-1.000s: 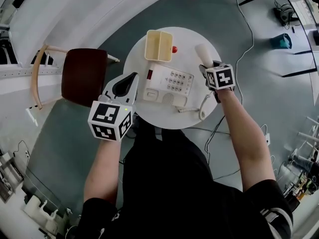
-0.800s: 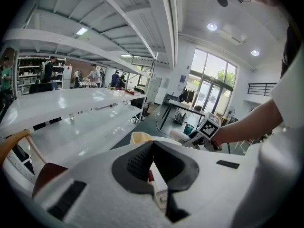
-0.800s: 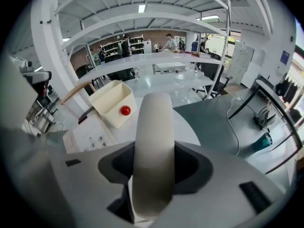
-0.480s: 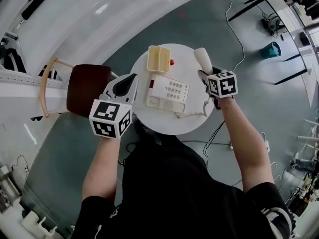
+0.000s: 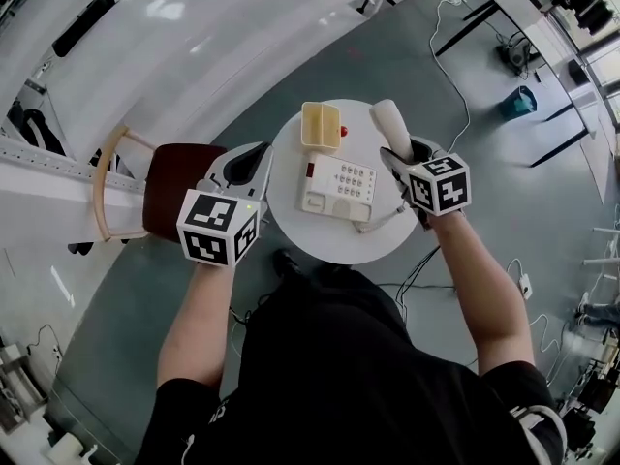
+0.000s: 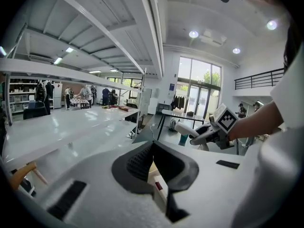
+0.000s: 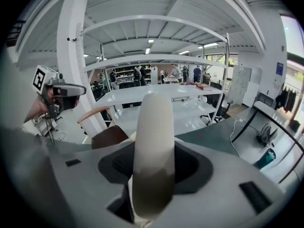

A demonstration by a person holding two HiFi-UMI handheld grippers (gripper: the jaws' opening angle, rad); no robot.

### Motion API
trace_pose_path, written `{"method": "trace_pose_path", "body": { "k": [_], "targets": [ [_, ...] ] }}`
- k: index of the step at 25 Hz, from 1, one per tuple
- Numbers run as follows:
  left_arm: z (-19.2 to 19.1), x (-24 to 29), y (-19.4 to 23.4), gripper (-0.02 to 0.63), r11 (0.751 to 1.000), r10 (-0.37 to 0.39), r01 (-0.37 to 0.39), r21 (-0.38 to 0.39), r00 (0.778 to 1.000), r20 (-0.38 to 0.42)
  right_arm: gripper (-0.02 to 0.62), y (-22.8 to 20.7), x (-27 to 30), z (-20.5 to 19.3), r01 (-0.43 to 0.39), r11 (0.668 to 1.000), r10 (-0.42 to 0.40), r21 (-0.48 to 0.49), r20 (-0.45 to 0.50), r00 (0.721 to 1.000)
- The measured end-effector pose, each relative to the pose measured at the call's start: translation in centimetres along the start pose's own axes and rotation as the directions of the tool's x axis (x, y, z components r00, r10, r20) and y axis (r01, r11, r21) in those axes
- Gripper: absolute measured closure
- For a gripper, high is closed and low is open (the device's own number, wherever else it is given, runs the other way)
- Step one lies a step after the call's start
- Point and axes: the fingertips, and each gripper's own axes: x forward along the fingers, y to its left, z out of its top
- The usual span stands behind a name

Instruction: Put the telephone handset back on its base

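Observation:
The cream telephone base sits in the middle of the round white table, keypad up and cradle bare. My right gripper is shut on the cream handset, which it holds lifted over the table's right edge, pointing away from me. The handset rises upright between the jaws in the right gripper view. A coiled cord runs from the base toward it. My left gripper hovers at the table's left edge, jaws together and nothing in them; my left gripper points toward the base.
A cream open-topped container stands behind the base, a small red object beside it. A chair with a brown seat stands left of the table. Cables trail over the grey floor on the right. Long white tables lie beyond.
The table and phone look smaller and farther away than before. The right gripper still holds the handset at the table's right edge. The left gripper stays by the left edge.

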Motion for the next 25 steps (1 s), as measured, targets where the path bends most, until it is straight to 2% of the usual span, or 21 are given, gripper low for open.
{"method": "trace_pose_path", "body": {
  "k": [5,11,18,25],
  "targets": [
    [-0.3,-1.0,0.7,0.595,1.000,-0.001,0.001,0.000,1.000,-0.005,0.389,5.1,-1.0,0.8,-0.077,0.995,0.079,-0.065,0.029,0.996],
    [-1.0,-0.9,0.7,0.595,0.999,0.018,-0.019,-0.035,1.000,-0.014,0.388,9.4,-0.3,-1.2,-0.208,0.961,0.208,-0.184,-0.022,0.978],
    [-4.0,0.2,0.3,0.595,0.996,0.036,-0.040,-0.081,0.997,-0.062,0.388,11.3,1.3,-4.8,-0.315,0.940,0.306,-0.129,-0.085,0.948],
    [-6.4,0.9,-0.4,0.595,0.992,0.045,-0.057,-0.109,0.993,-0.105,0.388,12.1,2.8,-8.7,-0.398,0.905,0.378,-0.151,-0.144,0.915]
  ]
}}
